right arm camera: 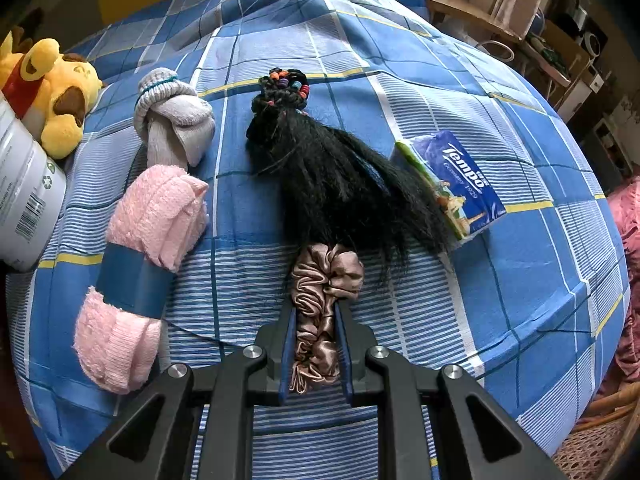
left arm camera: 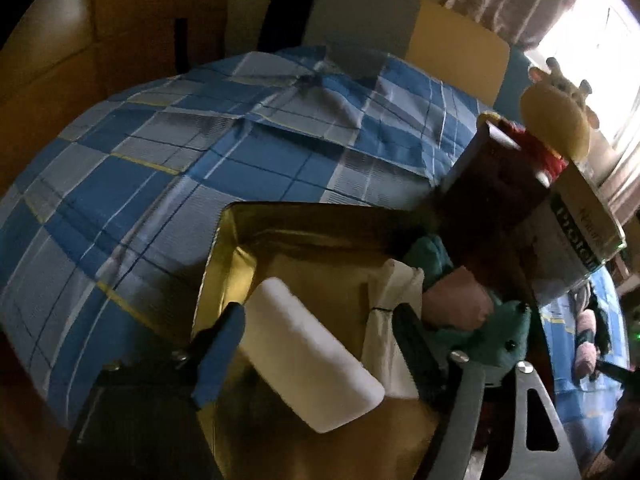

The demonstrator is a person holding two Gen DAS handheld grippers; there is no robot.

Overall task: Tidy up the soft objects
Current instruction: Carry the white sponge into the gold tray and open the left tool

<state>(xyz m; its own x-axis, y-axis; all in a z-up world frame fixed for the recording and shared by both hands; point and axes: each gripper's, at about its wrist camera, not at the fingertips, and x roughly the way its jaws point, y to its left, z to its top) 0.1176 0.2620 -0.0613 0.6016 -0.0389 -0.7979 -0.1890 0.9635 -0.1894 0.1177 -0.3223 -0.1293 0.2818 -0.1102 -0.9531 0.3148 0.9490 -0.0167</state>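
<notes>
Left gripper (left arm camera: 316, 344) spread above white block (left arm camera: 316, 360) in gold box (left arm camera: 224, 240); right gripper (right arm camera: 316, 344) pinching satin scrunchie (right arm camera: 320, 304), black hairpiece (right arm camera: 340, 184) at twelve o'clock.

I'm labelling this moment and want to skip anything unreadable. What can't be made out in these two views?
- Left wrist view: the box floor under the white sponge, hidden by it.
- Left wrist view: the green plush toy, partly behind the gripper frame.
- Right wrist view: the scrunchie, its lower end hidden between the right gripper jaws.
- Right wrist view: the white canister, cut off by the left edge.
</notes>
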